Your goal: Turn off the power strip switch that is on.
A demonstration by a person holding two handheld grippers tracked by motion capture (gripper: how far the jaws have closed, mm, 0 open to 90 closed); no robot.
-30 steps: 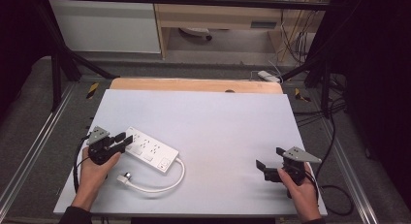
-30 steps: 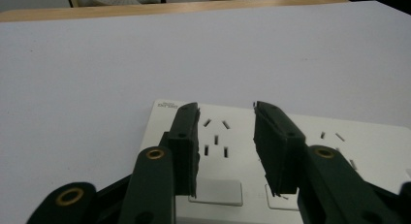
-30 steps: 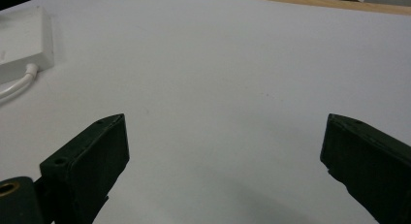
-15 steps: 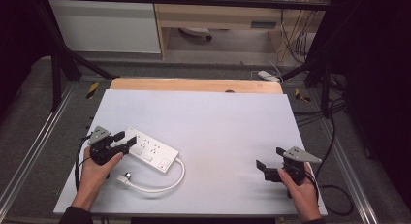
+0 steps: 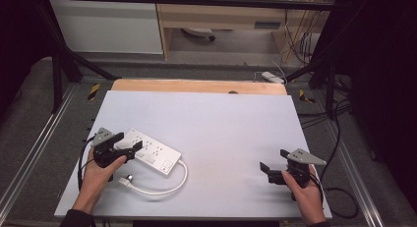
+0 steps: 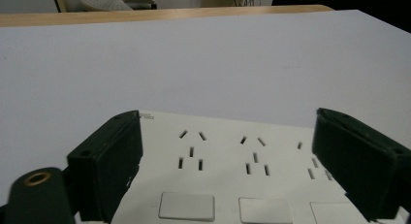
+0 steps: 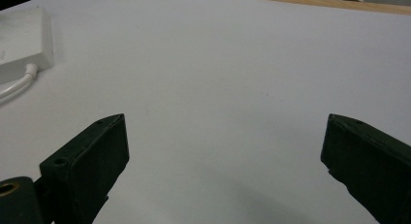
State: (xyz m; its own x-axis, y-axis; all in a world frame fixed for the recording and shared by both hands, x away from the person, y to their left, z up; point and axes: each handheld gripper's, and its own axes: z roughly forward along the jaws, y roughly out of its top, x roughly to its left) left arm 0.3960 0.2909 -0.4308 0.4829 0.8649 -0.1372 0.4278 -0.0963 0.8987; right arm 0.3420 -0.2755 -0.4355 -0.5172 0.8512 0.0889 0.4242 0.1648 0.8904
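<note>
While the right gripper (image 5: pixel 272 171) is idling spread on the table (image 5: pixel 221 124), the left gripper (image 5: pixel 132 149) is straddling the power strip (image 5: pixel 150 151), ungripped.

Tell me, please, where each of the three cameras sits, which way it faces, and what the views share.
High view: fixed above the person's side, looking forward and down on the table; both hands with the left claw and right claw enter from the bottom.
Left gripper view: rides on the left claw, looking low along its open jaws over the power strip.
Right gripper view: rides on the right claw, looking across bare table between open jaws.
Shared: the power strip appears in all three, at the right gripper view's far left.
</note>
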